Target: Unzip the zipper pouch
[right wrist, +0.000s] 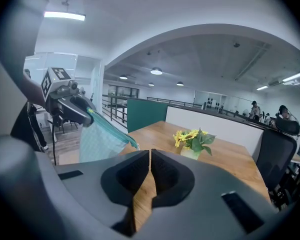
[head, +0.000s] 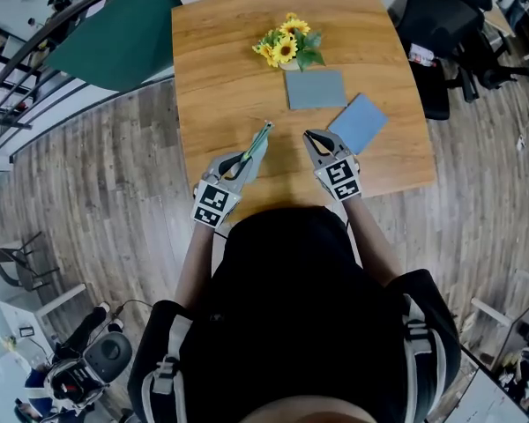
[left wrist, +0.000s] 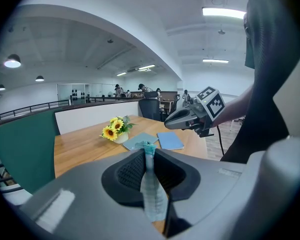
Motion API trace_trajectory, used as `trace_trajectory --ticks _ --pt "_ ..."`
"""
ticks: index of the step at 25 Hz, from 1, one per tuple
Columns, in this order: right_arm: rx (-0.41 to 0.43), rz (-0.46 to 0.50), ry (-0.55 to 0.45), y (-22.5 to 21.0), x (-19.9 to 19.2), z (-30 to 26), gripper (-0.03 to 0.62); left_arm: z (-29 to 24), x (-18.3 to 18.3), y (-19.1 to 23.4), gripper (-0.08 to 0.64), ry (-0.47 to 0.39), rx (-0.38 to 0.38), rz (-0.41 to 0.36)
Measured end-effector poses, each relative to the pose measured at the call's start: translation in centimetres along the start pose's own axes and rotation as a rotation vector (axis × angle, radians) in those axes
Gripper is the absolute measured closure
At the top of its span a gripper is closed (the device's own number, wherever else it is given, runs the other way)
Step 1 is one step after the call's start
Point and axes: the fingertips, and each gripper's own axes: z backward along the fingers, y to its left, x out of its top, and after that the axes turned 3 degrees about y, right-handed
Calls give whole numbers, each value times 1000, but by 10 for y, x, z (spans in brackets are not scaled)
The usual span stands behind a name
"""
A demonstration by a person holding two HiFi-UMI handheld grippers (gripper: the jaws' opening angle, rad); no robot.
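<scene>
Ok, left gripper (head: 245,159) clamps pouch (head: 260,139) edge, light floppy fabric; right gripper (head: 310,137) clenched, empty, prob should pinch zip (right wrist: 112,129) end.

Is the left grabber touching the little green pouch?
Touching. The left gripper view shows the pouch pinched between the two pads of the left gripper, with its top edge sticking out past them.

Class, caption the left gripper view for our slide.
Left gripper clamps the zipper pouch over the wooden table.
</scene>
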Motion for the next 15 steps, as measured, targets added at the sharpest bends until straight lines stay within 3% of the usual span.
trace_trajectory --ticks 15 --pt "67 24 26 -2 -9 -9 577 -14 2 9 512 12 37 35"
